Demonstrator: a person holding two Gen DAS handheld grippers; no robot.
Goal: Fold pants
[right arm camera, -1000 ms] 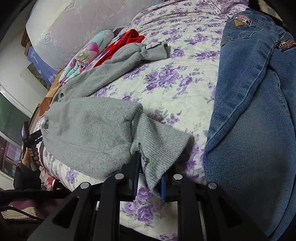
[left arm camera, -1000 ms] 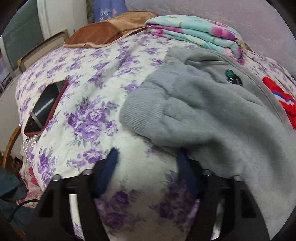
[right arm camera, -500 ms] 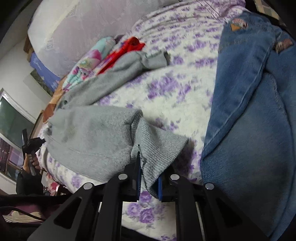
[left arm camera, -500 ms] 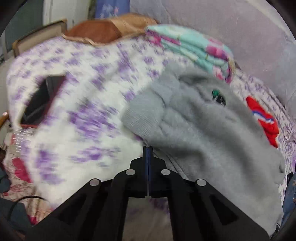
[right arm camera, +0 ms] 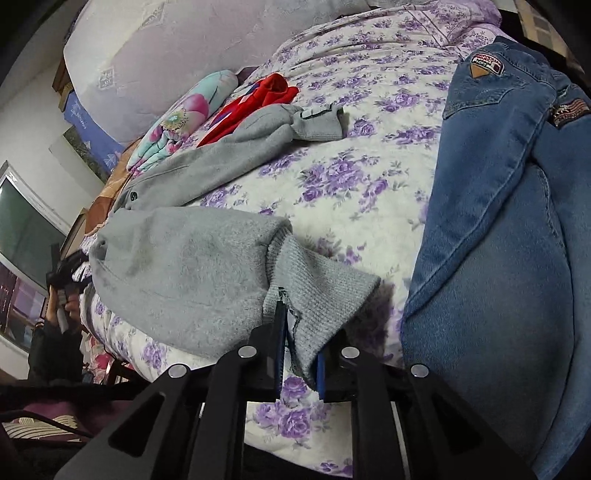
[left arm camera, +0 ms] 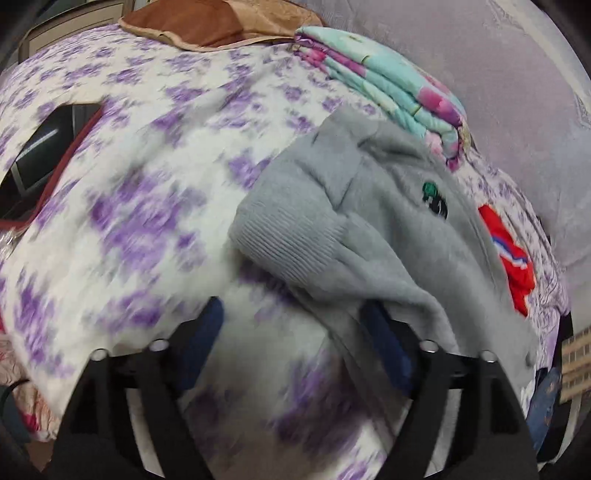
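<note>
So the grey sweatpants (right arm camera: 177,273) are spread across the floral bedspread (right arm camera: 351,177), one leg bunched up near the bed's edge and the other leg trailing off toward the far side, ending in a ribbed cuff (right arm camera: 317,123). The near cuff (right arm camera: 321,291) hangs down right into the right gripper (right arm camera: 299,354), whose blue pads are pinched almost together with that ribbed knit clamped between them. From the left wrist view you get the waist end of the same pants (left arm camera: 369,236), with a wide ribbed band (left arm camera: 288,240) folded over and a small green logo (left arm camera: 434,197) on the fabric. The left gripper (left arm camera: 295,343) is spread wide, holding nothing; its right pad sits just under the edge of the grey fabric, and the left pad is over bare bedspread (left arm camera: 129,229). That view is pretty smeared with motion blur, btw.

Just beside the pants on the right are blue jeans (right arm camera: 498,240) with a couple of patches near the waistband. Behind the grey legs there's a red garment (right arm camera: 266,92) and a folded teal and pink blanket (right arm camera: 177,125). Also a brown cushion (left arm camera: 207,22) at the far end of the bed, and a dark tablet-looking thing (left arm camera: 44,144) with a red border lying on the spread at the left.
</note>
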